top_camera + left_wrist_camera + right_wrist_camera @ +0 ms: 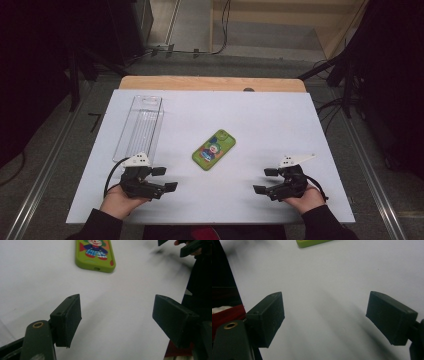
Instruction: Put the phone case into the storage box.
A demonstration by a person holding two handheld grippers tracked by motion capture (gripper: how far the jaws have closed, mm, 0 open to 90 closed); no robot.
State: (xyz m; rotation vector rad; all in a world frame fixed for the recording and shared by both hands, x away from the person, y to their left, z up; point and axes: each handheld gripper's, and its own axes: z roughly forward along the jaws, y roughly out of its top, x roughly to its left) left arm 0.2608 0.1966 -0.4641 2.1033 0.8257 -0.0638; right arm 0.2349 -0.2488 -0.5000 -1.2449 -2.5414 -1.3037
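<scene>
Resting on the white table, each hand-held gripper, left and right, gapes empty beside the green phone case.

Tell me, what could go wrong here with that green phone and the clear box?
1. The phone lies flat on the table; both tools, left and right, stand open and empty, and may struggle to get under it.
2. The box looks light and narrow; a nudge might shift it.

White table bears a green phone case and clear box
</scene>
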